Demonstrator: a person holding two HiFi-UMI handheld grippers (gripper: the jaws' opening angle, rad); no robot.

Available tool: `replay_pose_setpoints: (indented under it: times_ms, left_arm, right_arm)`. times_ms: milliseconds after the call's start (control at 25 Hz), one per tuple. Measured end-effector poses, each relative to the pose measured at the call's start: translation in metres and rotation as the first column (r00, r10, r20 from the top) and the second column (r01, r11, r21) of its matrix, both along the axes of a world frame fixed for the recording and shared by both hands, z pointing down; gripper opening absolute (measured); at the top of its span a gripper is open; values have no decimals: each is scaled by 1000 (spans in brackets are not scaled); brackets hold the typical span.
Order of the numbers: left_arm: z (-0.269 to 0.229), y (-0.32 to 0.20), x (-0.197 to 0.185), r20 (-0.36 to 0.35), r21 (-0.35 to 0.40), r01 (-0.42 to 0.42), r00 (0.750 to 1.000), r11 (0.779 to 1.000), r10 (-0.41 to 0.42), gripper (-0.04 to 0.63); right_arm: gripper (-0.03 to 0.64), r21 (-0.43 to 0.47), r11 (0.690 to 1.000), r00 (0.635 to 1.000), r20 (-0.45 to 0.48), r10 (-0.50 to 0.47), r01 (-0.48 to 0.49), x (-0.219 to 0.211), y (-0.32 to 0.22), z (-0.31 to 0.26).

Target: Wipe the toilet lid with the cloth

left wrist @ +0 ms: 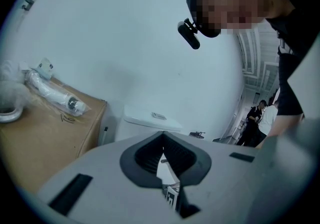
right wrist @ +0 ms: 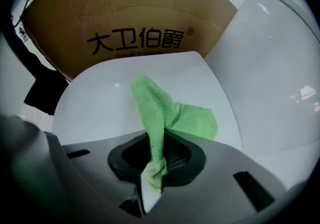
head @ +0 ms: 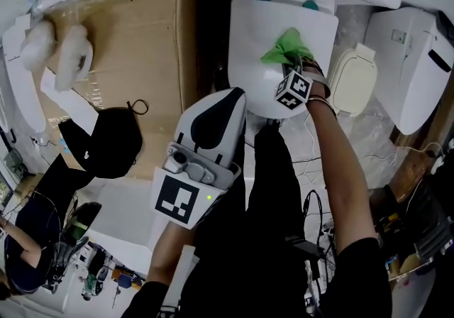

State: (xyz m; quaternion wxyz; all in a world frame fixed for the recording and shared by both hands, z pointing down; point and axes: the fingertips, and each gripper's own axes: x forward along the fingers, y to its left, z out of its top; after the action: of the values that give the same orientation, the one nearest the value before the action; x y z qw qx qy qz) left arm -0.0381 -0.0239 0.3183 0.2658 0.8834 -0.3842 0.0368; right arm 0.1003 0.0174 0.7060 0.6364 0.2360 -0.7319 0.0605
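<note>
- While the right hand-held gripper (right wrist: 156, 162) pinches one narrow fold of the green cloth (right wrist: 172, 113), the rest trails loose on the closed toilet lid (right wrist: 100, 98), about mid-lid and nearer its right edge.
- Risk, slip: the hold takes only a thin fold, so friction on a firm stroke could likely pull the cloth free.
- Risk, poor coverage: the cloth is bunched, not spread. It would probably wipe only a narrow stripe, missing the left edge and near corners.
- Risk, scraping: pressed too low, the hard jaw tips rather than the cloth could meet the glossy lid.
- Risk, overrun: a stroke past the right edge may drop the loose tail off the lid.
- Left hand-held gripper (head: 213, 116): jaws pressed together, nothing between them, held off the lid's near left corner. It could knock that corner if swung in.
</note>
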Motion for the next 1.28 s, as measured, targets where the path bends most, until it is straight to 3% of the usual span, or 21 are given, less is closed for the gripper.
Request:
replay_pose_setpoints:
  times_ms: [440,760,960,1040,1160,1200,1280]
  left_arm:
    - [0,16,9,-11,3,5,1000,1000,-5,2]
    - [-4,22,15,-14,7,0,1000,1000,0,2]
    - [-1,29,20,-15,8,-8,1000,1000,8,2]
    - [0,30,22,-18,7,-2,1000,1000,3,2]
    - [-1,32,30,-21,-4,-7,1000,1000,7,2]
    - [-3,33,33,-24,-4,-11,1000,1000,11,2]
    - [-4,33,39,-26,-2,-23,999,1000,23,2]
  right_arm:
    - [49,-115,992,999,15,-44,46,-20,108,9]
    - [51,-251,966,997,54,-54,65,-47,208,15]
    - [49,-306,951,995,98,-13,43,-57,238,16]
    - [49,-371,928,991,135,23,29,-59,248,17]
    - [51,-509,861,967,210,146,-19,-63,263,9]
    - [51,-494,869,952,249,179,-34,-64,257,0]
    - [51,-383,922,915,348,206,-62,-64,225,-25]
